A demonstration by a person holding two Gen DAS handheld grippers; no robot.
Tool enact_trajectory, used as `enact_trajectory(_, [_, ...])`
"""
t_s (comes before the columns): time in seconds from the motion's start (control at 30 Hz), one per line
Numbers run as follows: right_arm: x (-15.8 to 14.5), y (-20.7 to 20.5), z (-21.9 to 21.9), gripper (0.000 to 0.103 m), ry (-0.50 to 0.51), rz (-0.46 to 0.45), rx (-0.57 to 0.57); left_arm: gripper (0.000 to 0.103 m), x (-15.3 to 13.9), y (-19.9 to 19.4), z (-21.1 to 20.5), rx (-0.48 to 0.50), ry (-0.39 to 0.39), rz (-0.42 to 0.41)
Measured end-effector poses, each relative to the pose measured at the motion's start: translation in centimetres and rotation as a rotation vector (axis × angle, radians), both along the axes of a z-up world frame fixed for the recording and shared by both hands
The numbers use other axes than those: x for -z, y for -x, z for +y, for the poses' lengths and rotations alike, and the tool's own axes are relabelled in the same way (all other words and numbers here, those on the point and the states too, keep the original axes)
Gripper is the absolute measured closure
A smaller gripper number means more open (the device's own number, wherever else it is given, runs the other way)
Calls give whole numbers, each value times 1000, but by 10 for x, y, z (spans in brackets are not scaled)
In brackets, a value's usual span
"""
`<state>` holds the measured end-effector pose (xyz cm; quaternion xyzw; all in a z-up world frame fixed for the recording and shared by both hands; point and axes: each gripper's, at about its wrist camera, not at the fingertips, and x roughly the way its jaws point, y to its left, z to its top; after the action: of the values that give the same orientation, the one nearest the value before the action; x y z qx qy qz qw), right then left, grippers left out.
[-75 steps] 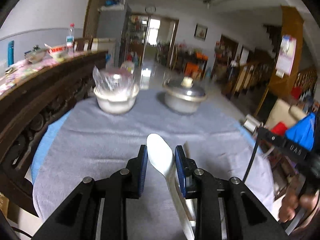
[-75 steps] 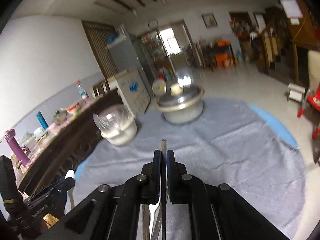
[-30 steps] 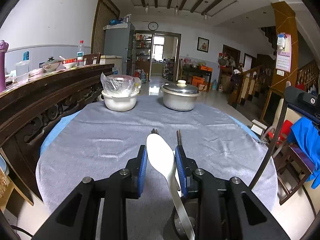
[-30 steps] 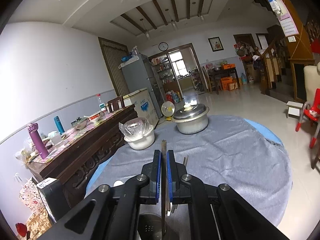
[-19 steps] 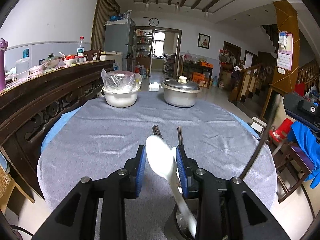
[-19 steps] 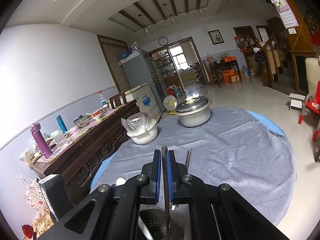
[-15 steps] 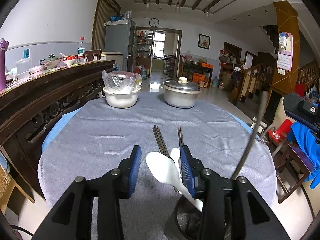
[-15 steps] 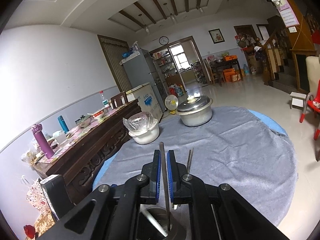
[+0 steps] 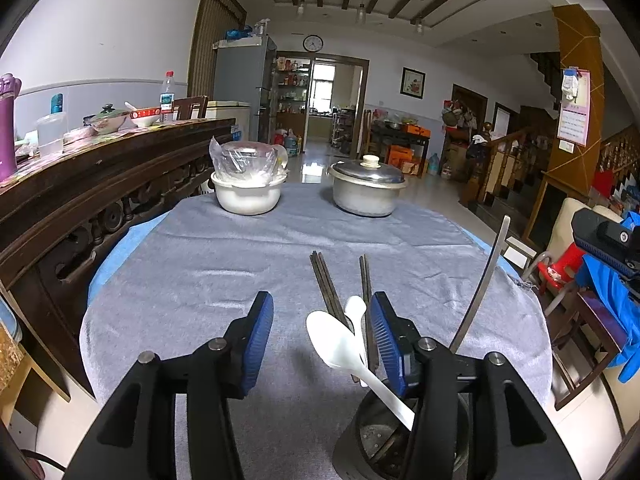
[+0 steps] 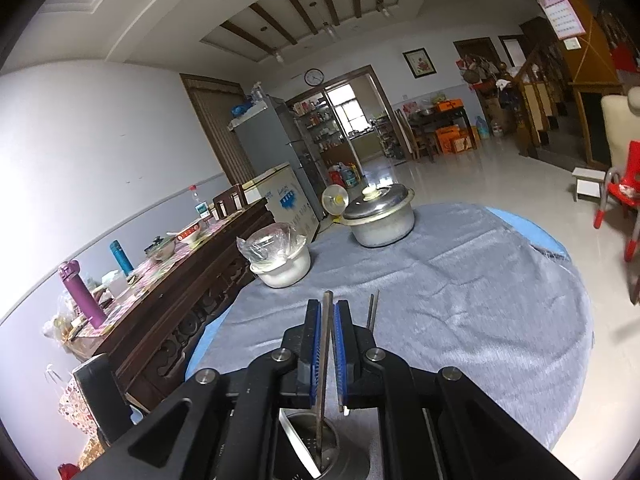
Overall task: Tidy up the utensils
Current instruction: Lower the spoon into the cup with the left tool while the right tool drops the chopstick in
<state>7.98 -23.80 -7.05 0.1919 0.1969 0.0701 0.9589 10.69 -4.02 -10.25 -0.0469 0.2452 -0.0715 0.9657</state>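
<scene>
My left gripper (image 9: pixel 320 332) is open just above a metal utensil holder (image 9: pixel 394 436) at the table's near edge. A white spoon (image 9: pixel 340 346) stands in the holder, leaning left between my open fingers, free of them. A metal utensil handle (image 9: pixel 482 280) also stands in the holder, leaning right. Dark chopsticks (image 9: pixel 326 284) lie on the grey cloth ahead, with a second white spoon (image 9: pixel 355 308) over them. My right gripper (image 10: pixel 327 322) is slightly open around that metal utensil (image 10: pixel 325 344), whose lower end is inside the holder (image 10: pixel 320 446).
A white bowl covered with plastic (image 9: pixel 246 192) and a lidded metal pot (image 9: pixel 366 192) stand at the table's far end. A dark wooden sideboard (image 9: pixel 80 184) runs along the left. Chairs and a blue cloth (image 9: pixel 608 288) are at the right.
My left gripper opened and let the white spoon drop into the holder, where it leans. My right gripper lowered the metal utensil into the holder and its jaws parted slightly.
</scene>
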Motion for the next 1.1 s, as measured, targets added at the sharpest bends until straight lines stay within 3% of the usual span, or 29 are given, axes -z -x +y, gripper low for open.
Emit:
enact_trajectory(0.17, [5, -3, -6, 94, -20, 21, 10, 47, 0, -2, 2, -7, 4, 10])
enact_trajectory(0.2, [6, -4, -7, 92, -23, 26, 13, 47, 0, -2, 3, -8, 7, 13])
enact_trajectory(0.27, [9, -5, -10, 76, -30, 34, 23, 47, 0, -4, 5, -12, 11, 16])
enact_trajectory(0.33, [11, -5, -14, 72, -40, 34, 33, 46, 0, -6, 7, -13, 19, 23])
enact_trajectory(0.77, [36, -20, -35, 72, -81, 91, 78, 39, 1, -25, 45, -61, 111, 69])
enact_trajectory(1.1, [63, -41, -43, 72, -106, 172, 89, 38, 31, -52, 72, -98, 160, 189])
